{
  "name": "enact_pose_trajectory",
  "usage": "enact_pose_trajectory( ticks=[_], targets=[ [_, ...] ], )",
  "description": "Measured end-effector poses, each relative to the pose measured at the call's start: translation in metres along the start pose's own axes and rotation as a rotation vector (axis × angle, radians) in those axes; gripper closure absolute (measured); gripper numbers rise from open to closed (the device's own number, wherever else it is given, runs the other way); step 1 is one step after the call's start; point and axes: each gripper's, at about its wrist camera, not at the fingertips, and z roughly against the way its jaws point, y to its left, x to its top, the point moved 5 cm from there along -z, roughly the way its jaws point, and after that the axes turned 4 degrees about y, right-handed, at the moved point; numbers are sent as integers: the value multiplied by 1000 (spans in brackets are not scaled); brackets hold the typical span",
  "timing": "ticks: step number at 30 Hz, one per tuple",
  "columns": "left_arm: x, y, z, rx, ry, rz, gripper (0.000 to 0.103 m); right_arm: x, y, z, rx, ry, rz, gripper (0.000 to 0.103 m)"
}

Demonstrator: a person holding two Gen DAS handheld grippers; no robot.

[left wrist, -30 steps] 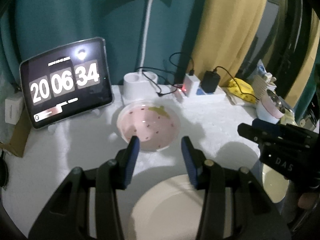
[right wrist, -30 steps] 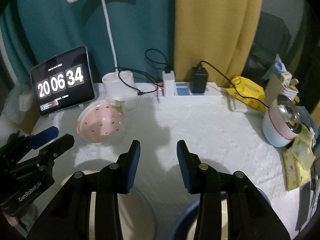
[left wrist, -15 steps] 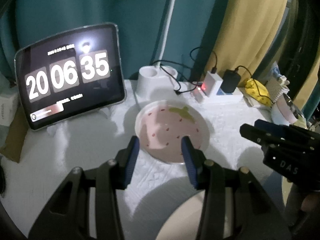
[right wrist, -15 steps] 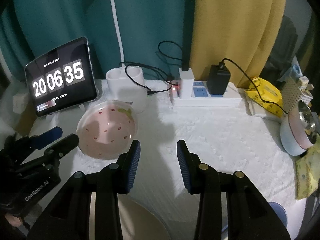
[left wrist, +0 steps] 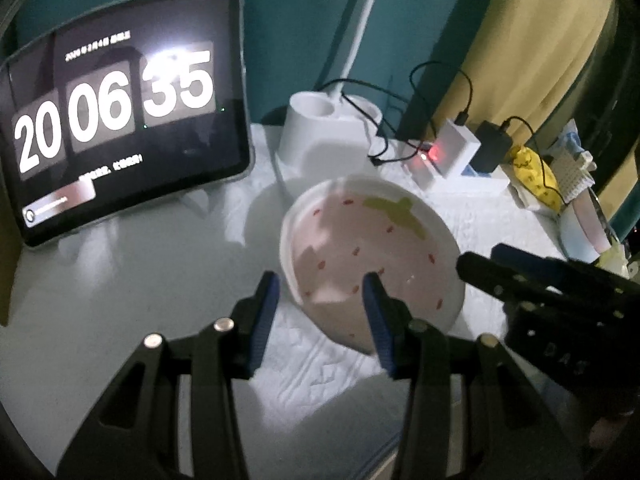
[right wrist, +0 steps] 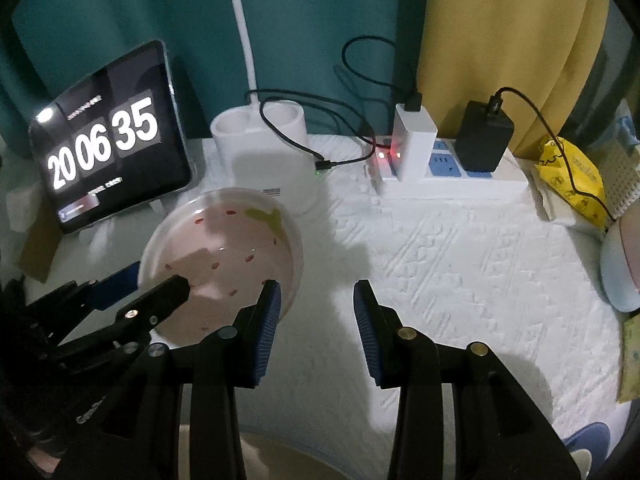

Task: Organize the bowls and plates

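A pink strawberry-patterned bowl [left wrist: 372, 240] [right wrist: 232, 248] sits on the white tablecloth in front of the lamp base. My left gripper [left wrist: 321, 280] is open and straddles the bowl's near-left rim: its right finger is over the inside, its left finger outside. The right wrist view shows the left gripper [right wrist: 158, 276] astride that rim, pads apart from it. My right gripper [right wrist: 316, 286] is open just right of the bowl, over bare cloth, its left finger beside the rim. A cream plate [right wrist: 280, 456] lies below it at the near edge.
A tablet clock [left wrist: 120, 112] stands at the back left, next to the white lamp base [right wrist: 264, 148]. A power strip [right wrist: 452, 176] with chargers and cables runs along the back. A yellow packet [right wrist: 572, 176] and a pink-and-blue pot [right wrist: 620, 268] sit at the right.
Both grippers moved forward and down toward the pink bowl, which now looks larger. The cream plate slid out of the left wrist view. Neither jaw opening changed.
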Motion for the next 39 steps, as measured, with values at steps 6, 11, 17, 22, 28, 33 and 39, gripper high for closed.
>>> enact_pose_trajectory(
  ticks=[6,11,17,22,28,33,39],
  targets=[
    [0,-1,-10,-21,37,-23,59,2,5,-19,33,35,-22,63],
    [2,-1,-19,-28,56,-37,60,1,5,-30,37,45,-48,63],
    [3,1,-26,-24,56,-47,75,-3,11,-40,76,66,-55,81],
    [2,3,-27,-18,55,-56,81,-5,18,-43,78,58,-38,87],
    [0,3,-23,-12,41,-67,83,-6,18,-30,67,23,-28,88],
    [0,-2,-10,-7,3,-77,83,-5,18,-16,68,-1,-28,88],
    [1,-10,12,-2,-41,-92,83,-4,14,4,77,-37,-30,88]
  ],
)
